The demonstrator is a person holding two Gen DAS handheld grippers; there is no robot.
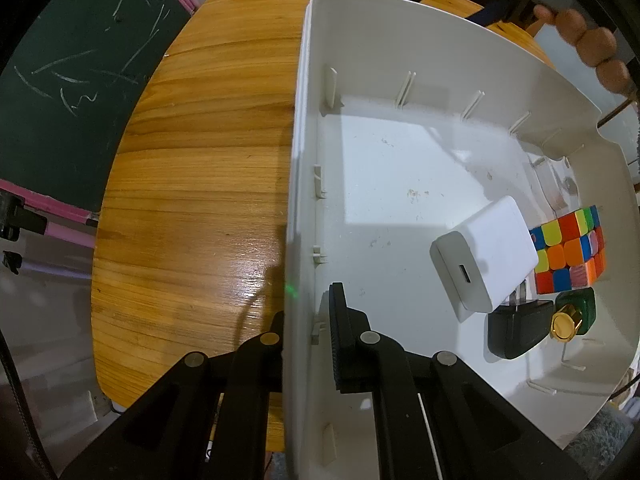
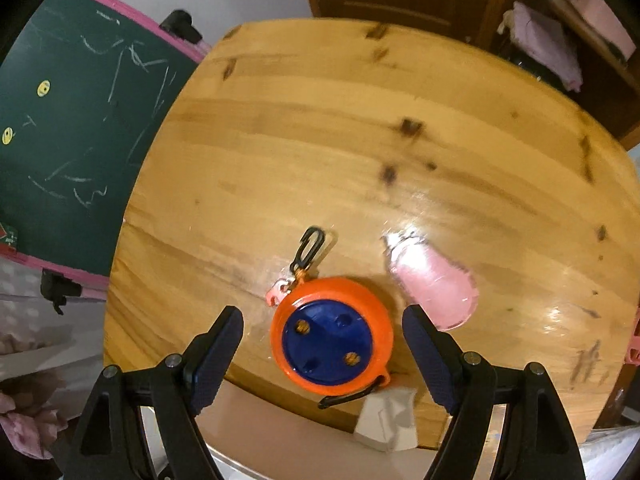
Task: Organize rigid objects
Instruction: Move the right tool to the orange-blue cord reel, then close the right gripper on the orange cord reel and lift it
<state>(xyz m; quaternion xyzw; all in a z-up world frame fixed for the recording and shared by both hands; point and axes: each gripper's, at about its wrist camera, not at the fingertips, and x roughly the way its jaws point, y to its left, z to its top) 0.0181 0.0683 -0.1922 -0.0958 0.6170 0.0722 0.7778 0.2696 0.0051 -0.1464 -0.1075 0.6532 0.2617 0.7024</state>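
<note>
Between wide right jaws [image 2: 322,356], orange reel [image 2: 332,336] flat, black clip pointing away, left jaws [image 1: 308,320] clamping white bin's wall [image 1: 298,200].

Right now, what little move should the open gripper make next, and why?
Probably ease straight down and close. The right gripper is open, with the round orange and blue reel lying flat on the wooden table between its fingers, not yet touched. The left gripper is shut on the white bin's wall.
</note>
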